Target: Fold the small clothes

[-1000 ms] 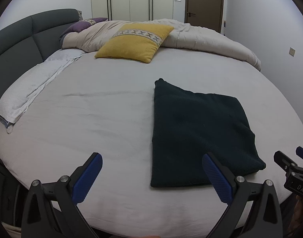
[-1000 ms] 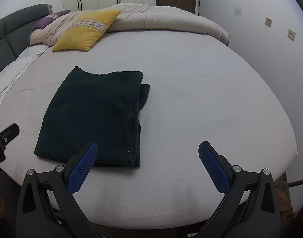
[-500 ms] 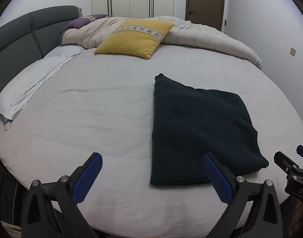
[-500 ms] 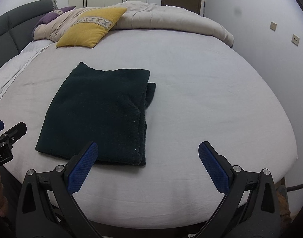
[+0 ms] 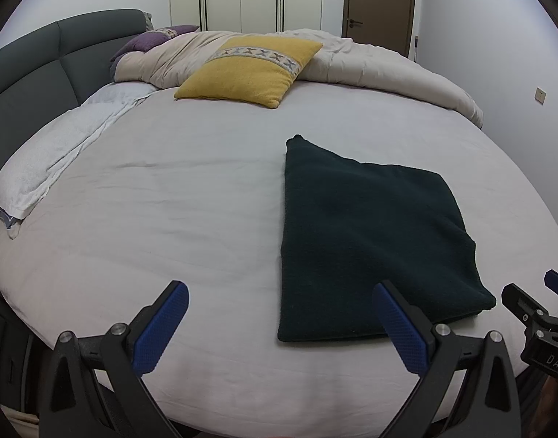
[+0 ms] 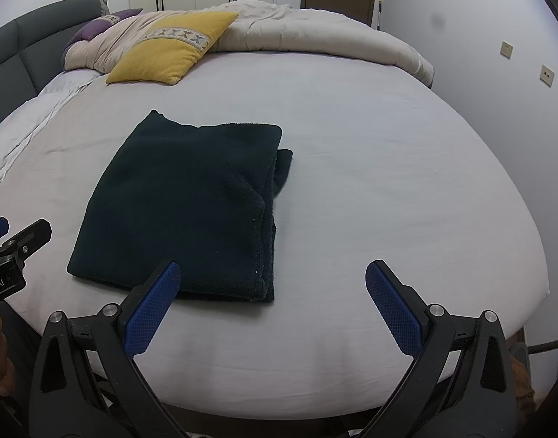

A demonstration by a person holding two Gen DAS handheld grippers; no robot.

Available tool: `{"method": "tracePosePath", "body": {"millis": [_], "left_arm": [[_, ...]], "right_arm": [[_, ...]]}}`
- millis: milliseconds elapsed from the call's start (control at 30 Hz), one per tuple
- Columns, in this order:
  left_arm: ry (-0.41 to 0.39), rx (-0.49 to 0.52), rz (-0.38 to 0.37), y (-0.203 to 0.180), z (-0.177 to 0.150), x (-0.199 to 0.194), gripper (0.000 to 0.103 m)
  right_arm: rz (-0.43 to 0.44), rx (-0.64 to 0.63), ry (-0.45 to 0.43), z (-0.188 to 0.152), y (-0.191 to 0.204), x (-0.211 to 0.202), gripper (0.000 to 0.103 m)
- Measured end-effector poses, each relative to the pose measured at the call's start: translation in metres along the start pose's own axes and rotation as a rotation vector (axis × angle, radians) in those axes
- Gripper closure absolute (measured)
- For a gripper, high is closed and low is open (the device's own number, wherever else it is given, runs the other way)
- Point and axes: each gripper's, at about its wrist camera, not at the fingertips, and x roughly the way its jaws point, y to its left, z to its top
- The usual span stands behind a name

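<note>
A dark green fleece garment (image 5: 370,233) lies folded into a flat rectangle on the pale grey bed sheet (image 5: 169,219). In the right wrist view the garment (image 6: 184,208) shows layered edges along its right side. My left gripper (image 5: 279,325) is open and empty, above the bed's front edge, just left of the garment's near corner. My right gripper (image 6: 268,303) is open and empty, above the front edge at the garment's near right corner. Neither touches the cloth.
A yellow cushion (image 5: 250,69) and a beige duvet (image 5: 370,65) lie at the far side of the bed. A dark grey headboard (image 5: 34,69) stands at the left with a white towel (image 5: 60,157) beside it. A wall (image 6: 498,109) is at the right.
Both grippers have drawn back slightly and lifted, so the garment sits a little farther away in view. The garment has not moved. Both grippers stay open.
</note>
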Motion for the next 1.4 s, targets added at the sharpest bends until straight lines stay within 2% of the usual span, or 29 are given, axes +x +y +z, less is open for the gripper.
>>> {"method": "tracePosePath", "body": {"millis": [1400], "left_arm": [[0.007, -0.005, 0.001, -0.0043, -0.0085, 0.0007, 0.0]], "right_arm": [[0.005, 0.005, 0.006, -0.0016, -0.0018, 0.0024, 0.0]]}}
